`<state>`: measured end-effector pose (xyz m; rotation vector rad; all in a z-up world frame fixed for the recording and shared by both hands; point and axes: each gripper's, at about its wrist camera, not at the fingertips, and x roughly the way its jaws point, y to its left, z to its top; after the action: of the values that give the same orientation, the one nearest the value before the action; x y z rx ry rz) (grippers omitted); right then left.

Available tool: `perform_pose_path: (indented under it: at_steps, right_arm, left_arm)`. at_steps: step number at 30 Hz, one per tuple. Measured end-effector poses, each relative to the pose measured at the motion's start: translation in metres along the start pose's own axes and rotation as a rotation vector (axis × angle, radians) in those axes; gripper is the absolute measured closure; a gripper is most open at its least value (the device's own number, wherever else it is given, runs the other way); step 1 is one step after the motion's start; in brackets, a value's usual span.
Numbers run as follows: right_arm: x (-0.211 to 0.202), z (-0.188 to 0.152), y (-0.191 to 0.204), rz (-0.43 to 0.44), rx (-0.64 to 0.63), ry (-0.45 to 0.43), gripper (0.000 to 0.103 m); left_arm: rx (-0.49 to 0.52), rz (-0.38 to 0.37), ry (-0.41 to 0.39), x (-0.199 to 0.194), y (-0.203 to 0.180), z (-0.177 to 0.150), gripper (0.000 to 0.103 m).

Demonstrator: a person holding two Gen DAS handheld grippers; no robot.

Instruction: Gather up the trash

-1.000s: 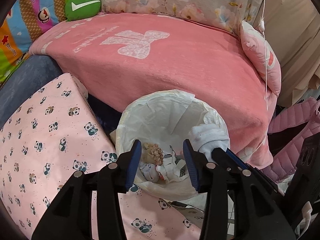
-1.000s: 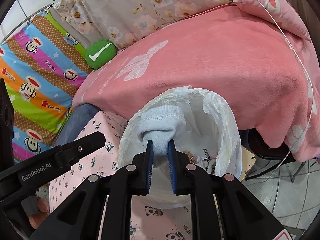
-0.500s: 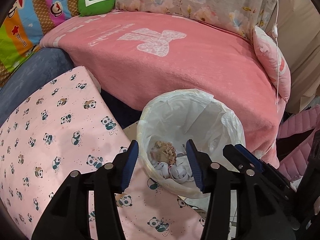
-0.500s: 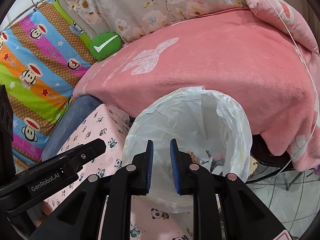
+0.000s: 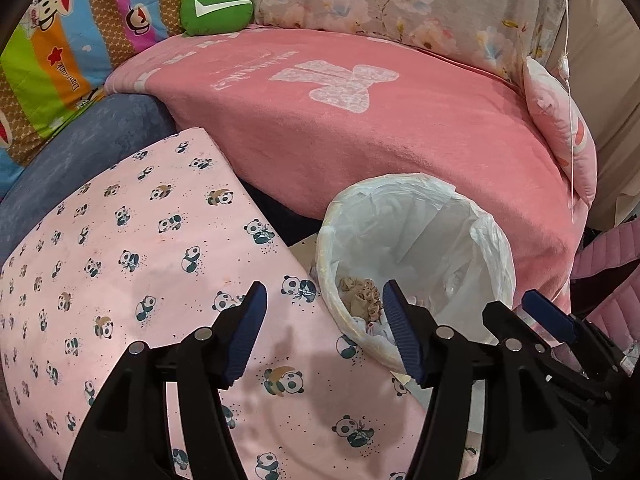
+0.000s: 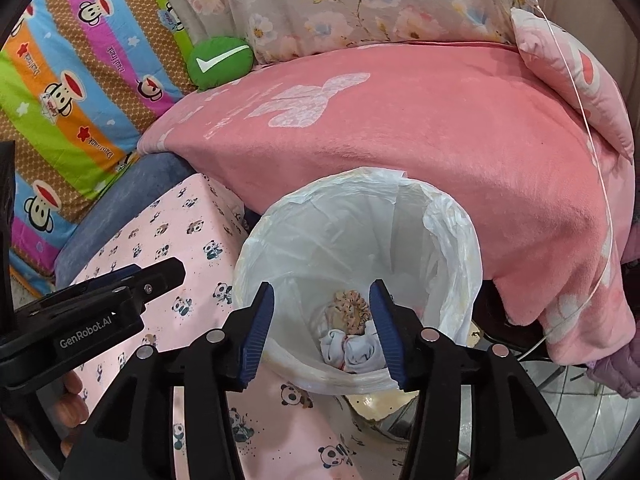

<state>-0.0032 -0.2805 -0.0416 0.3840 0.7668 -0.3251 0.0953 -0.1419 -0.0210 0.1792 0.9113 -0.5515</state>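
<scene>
Beside pink bed, one lined bin, perhaps two socks; both claws apart, empty.

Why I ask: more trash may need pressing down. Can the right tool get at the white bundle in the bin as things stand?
Probably yes. The right tool is open and empty above the bin's open mouth, with the white bundle straight below and nothing covering it.

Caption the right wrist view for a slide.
Open right claw above the lined trash bin, white socks and a tan crumpled wad inside.
</scene>
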Motion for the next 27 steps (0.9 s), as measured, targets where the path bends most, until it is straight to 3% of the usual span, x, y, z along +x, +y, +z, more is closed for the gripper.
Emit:
perform_pose_path:
  at_steps: [2, 6, 12, 20, 25, 27]
  right_arm:
    - [-0.001, -0.002, 0.004, -0.014, -0.019, -0.005, 0.046]
    - [-0.005, -0.006, 0.013, -0.034, -0.05, -0.008, 0.039]
    - [-0.015, -0.012, 0.02, -0.065, -0.077, -0.012, 0.032]
    - [-0.021, -0.016, 0.017, -0.088, -0.081, -0.017, 0.03]
    - [-0.022, -0.019, 0.015, -0.095, -0.078, -0.008, 0.027]
    - [-0.021, -0.019, 0.013, -0.096, -0.08, 0.004, 0.02]
  left_arm:
    - [0.002, 0.013, -0.006, -0.003, 0.002, -0.002, 0.045]
    - [-0.005, 0.032, -0.021, -0.009, 0.006, -0.008, 0.033]
    - [0.005, 0.054, -0.025, -0.014, 0.009, -0.017, 0.032]
    - [-0.008, 0.073, -0.024, -0.017, 0.012, -0.027, 0.019]
    - [-0.012, 0.081, -0.019, -0.018, 0.013, -0.032, 0.016]
    - [-0.016, 0.085, -0.017, -0.018, 0.013, -0.034, 0.014]
